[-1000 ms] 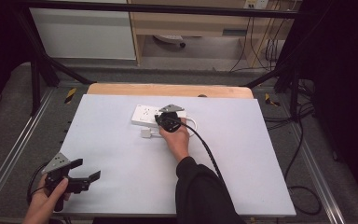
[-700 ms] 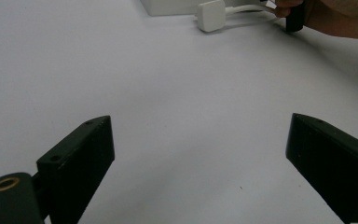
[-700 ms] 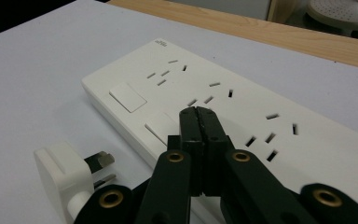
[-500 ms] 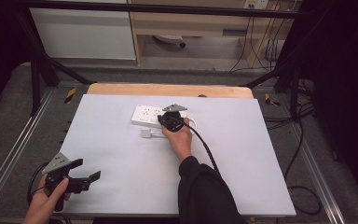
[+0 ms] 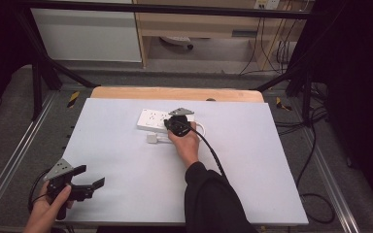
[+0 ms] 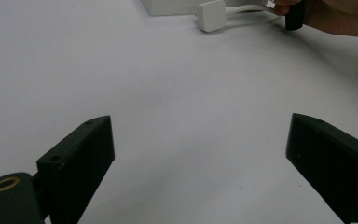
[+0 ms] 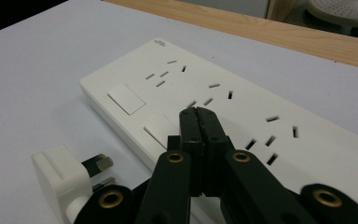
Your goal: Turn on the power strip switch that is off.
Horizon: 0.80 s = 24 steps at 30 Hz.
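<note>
A white power strip (image 5: 151,120) lies flat at the far middle of the table, and in the right gripper view the power strip (image 7: 261,116) shows two rocker switches and several sockets. My right gripper (image 5: 174,126) is shut with nothing held; its tips (image 7: 199,114) rest just above the strip beside the nearer switch (image 7: 161,128). A white plug (image 5: 151,138) lies loose in front of the strip, prongs bare (image 7: 98,163), its cord running back under the hand. My left gripper (image 5: 90,177) hovers near the front left corner, open wide (image 6: 200,154) over bare tabletop.
The white table top (image 5: 126,165) is edged at the back by a wooden strip (image 5: 175,93). Metal frame rails (image 5: 9,160) run along both sides. Dark cables (image 5: 315,160) hang at the right. From the left gripper view, the plug (image 6: 211,15) and the other hand (image 6: 340,21) lie far ahead.
</note>
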Each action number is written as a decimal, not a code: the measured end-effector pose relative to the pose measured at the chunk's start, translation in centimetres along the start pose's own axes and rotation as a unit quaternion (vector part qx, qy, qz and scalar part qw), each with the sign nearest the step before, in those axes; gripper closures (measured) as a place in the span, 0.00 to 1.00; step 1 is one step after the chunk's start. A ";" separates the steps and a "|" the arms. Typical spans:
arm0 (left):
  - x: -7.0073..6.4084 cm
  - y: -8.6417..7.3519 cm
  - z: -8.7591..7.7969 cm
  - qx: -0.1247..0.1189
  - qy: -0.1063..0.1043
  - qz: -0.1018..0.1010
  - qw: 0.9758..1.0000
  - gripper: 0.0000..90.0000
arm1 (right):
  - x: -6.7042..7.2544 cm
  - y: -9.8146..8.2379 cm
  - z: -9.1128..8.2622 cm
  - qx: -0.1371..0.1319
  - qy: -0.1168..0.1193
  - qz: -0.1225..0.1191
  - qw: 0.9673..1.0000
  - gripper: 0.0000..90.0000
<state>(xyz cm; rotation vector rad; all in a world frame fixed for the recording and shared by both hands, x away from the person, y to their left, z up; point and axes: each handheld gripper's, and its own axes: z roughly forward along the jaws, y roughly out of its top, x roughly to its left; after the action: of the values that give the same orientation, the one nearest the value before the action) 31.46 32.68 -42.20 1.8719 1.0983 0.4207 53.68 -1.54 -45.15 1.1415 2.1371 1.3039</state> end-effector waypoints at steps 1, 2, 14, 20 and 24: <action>0.0 0.0 0.0 0.000 0.000 0.000 1.000 0.09 | 0.0 0.0 0.0 0.001 -0.003 0.000 1.000 1.00; 0.0 0.0 0.0 0.000 0.000 0.000 1.000 0.09 | -0.1 0.0 -0.1 0.001 -0.003 0.002 1.000 1.00; 0.0 0.0 0.0 0.000 0.000 0.000 1.000 0.09 | -0.3 0.6 -0.7 -0.007 0.000 0.008 1.000 1.00; 0.0 0.0 0.0 0.000 0.000 0.000 1.000 0.09 | -0.2 1.0 -1.0 -0.012 0.004 0.007 1.000 0.99; 0.0 0.0 0.0 0.000 0.000 0.000 1.000 0.09 | -0.3 1.1 -1.2 -0.011 0.003 0.009 1.000 0.96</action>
<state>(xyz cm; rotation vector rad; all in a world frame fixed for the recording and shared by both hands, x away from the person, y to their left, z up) 31.45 32.67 -42.20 1.8723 1.0980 0.4214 53.52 -2.15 -43.60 1.1510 2.1160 1.3379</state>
